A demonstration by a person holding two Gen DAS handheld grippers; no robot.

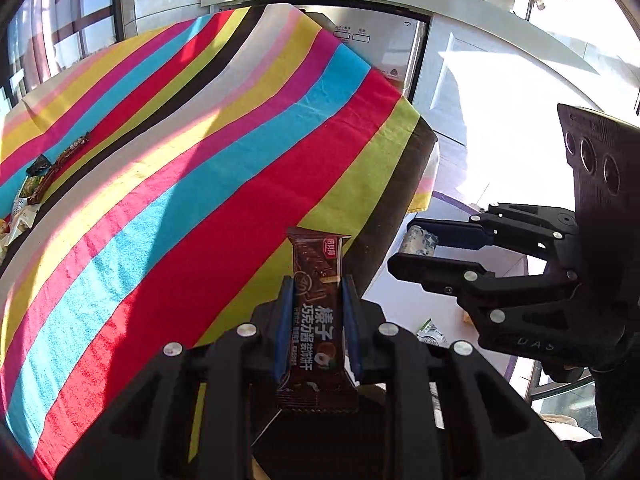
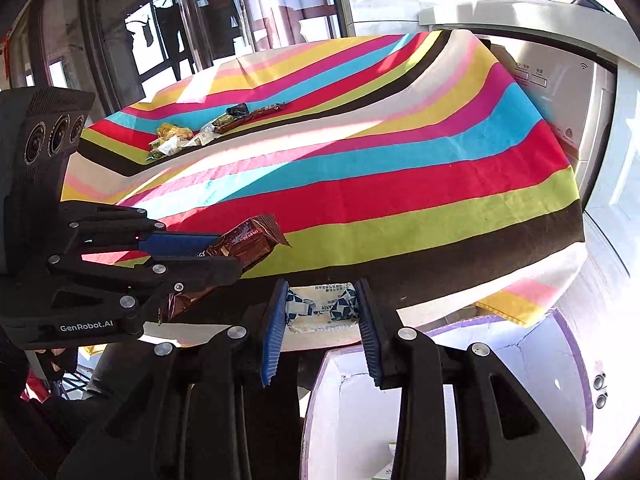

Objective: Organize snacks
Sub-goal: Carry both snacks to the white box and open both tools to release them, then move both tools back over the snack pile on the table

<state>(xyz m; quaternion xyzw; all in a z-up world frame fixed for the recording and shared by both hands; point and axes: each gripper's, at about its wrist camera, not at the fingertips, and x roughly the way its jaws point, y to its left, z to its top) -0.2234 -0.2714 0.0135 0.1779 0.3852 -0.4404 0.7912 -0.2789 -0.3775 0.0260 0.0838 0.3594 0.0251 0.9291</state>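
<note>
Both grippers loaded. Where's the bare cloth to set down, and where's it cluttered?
Free: the striped cloth is bare from its near brown edge across the middle to the corner by the appliance. Crowded: only the snack pile at the far left. The left gripper holds a chocolate bar, the right gripper a white packet.

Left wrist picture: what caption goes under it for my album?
Left gripper pinching a brown snack bar above a striped tablecloth.
</note>
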